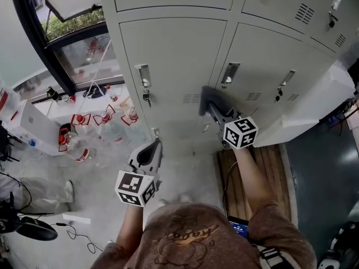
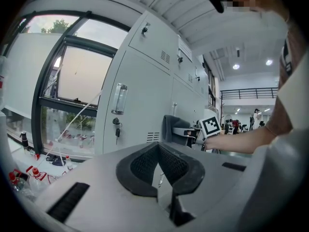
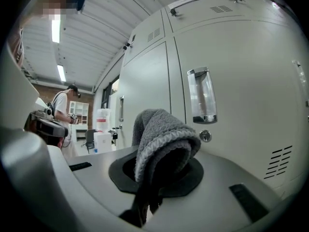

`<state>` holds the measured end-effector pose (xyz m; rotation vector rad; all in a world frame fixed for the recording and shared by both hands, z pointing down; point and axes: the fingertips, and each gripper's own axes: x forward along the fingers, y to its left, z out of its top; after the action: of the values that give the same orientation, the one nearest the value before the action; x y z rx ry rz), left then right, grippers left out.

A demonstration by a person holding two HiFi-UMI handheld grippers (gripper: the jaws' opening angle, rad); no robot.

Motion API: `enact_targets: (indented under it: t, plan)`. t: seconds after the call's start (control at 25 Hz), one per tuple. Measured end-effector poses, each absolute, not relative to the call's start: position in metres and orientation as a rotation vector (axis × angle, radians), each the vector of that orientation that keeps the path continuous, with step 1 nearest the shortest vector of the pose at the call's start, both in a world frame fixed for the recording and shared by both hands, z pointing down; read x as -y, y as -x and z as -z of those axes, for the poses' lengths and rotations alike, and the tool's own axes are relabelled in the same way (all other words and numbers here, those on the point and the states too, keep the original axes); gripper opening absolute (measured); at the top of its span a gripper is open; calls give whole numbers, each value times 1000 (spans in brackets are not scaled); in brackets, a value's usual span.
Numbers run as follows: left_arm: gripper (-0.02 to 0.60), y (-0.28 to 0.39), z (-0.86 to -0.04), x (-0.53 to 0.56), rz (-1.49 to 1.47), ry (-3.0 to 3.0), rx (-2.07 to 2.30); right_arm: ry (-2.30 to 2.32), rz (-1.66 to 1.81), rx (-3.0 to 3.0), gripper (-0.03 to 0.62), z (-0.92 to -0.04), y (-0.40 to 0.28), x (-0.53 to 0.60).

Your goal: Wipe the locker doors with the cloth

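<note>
My shirt (image 1: 190, 240) fills the bottom of the head view. Just past it sits the marker cube (image 1: 136, 188) of my left gripper (image 1: 152, 150). That gripper hangs low, short of the lockers, and touches nothing. Its own view shows its jaws clenched, pad tips meeting, with nothing between them.

My right gripper (image 1: 216, 112) is raised higher, out toward the lockers. Its jaws are grasping the cloth (image 3: 164, 134), a grey one, folded over so that a thick bulge stands out past the tips. In the head view the cloth lies at the lower left part of the right door (image 1: 280, 55), just beside the seam with the left door (image 1: 174, 55) and below the handle (image 1: 229, 73). It looks pressed to the metal, though I cannot be sure of contact. In the right gripper view a round lock (image 3: 205, 136) shows on the door, close beside the cloth.

On the left door the vent slots (image 1: 191, 98) sit just beside the cloth. A key (image 1: 146, 98) hangs in the lock of that door.

Off to my left, red-capped bottles (image 1: 84, 133) stand on the floor (image 1: 185, 172) near the window (image 1: 84, 43). Wooden planks (image 1: 263, 167) lie on the floor under my right arm.
</note>
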<state>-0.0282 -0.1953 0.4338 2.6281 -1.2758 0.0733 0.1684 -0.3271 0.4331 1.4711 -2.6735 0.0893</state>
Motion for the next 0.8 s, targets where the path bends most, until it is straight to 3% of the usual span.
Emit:
enact_targets:
  t: [0.8]
  plan:
    - [2, 73, -434, 189, -64, -2554, 1419, -1139, -127, 2796, 37, -464, -54, 322]
